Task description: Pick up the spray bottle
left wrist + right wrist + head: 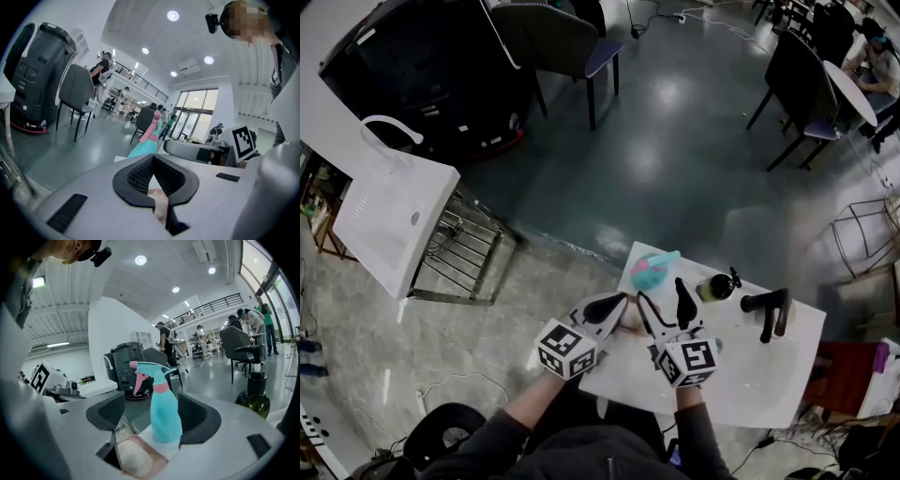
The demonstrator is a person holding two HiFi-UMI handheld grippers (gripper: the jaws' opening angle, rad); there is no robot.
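A white rectangular basin with a curved white tap (pixel 394 220) is seen on a metal wire frame, well apart from the left edge of the white rectangular table (pixel 769 375). A dark chair with a purple seat (pixel 567 42) is set on the grey floor, far beyond the table's far edge.

Over the table's left end, the left gripper (pixel 605 307) is held low, its marker cube nearest the person. In the left gripper view its black jaws are seen brought together (pixel 153 180), with nothing clamped; only a narrow sliver of the table top is shown through the notch behind them.

The teal plastic spray bottle with a pink trigger and pink collar (pixel 653 271) is stood upright at the table's far left corner. In the right gripper view the bottle (pixel 164 411) is framed between the two jaws, but beyond them. A shallow pink dish holding a pale rounded lump (pixel 136 455) is laid on the table just below the jaws.

The right gripper (pixel 662 292) is held over the table just beside the left one, and its jaws are spread wide apart, pressed on nothing.

Further right along the table's far edge, a dark green glass bottle (pixel 715 287) is stood. Right of it, a black angled object (pixel 766 307) is set on the table; what it is cannot be told.
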